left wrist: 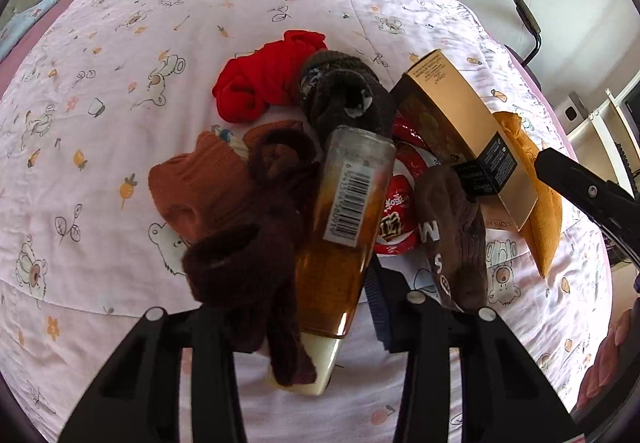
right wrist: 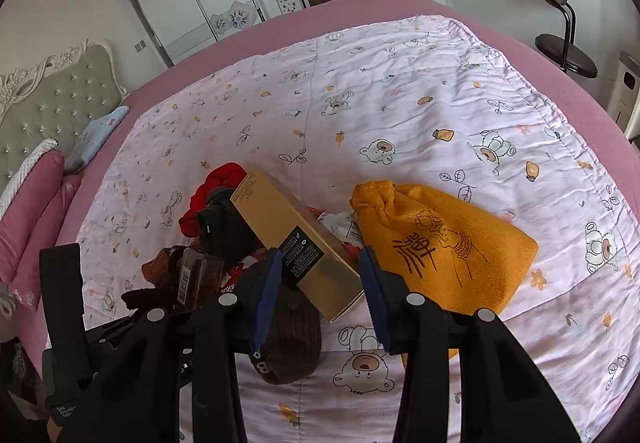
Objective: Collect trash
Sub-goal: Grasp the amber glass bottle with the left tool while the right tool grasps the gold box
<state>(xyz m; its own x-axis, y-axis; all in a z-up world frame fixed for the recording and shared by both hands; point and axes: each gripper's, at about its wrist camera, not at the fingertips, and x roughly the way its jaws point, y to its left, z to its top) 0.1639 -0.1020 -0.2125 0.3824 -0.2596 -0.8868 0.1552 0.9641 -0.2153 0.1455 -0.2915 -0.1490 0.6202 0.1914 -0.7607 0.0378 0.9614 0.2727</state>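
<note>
- Two grabs are going on at once on this bed, so going left to right.
- Far left of the pile is a rust-brown sock (left wrist: 192, 187), with a dark brown sock (left wrist: 240, 275) flopped partly over the bottle's cap end (laundry, not trash, I'd guess).
- The left gripper (left wrist: 312, 283) looks clamped on the amber bottle (left wrist: 344, 211). The bottle lies flat in the pile between the fingers. One blue pad sits against its side, and the other is hidden under that dark sock.
- My read on handling: it's hard, smooth plastic with liquid inside, so a bit heavy and slippery. Holding it across the body near the label beats holding the tapered cap. The sock could snag and ride along.
- Next over, a red wrapper (left wrist: 400, 211) lies under the bottle and box. It's thin and crinkly, so probably easiest to pinch by an edge.
- The right gripper (right wrist: 320, 283) has its pads on both sides of the gold box (right wrist: 280, 227) at the black-label end. The box sits tilted over the socks, and it looks gripped.
- It's cardboard, so light and stiff, but it'll dent if squeezed hard.
- An orange pouch (right wrist: 440, 251) lies just beside the box on the right.
- The quilt (right wrist: 400, 103) is bare beyond the pile, so there's plenty of room that way. The near edge of the bed is close, and the two grippers are near each other.
</note>
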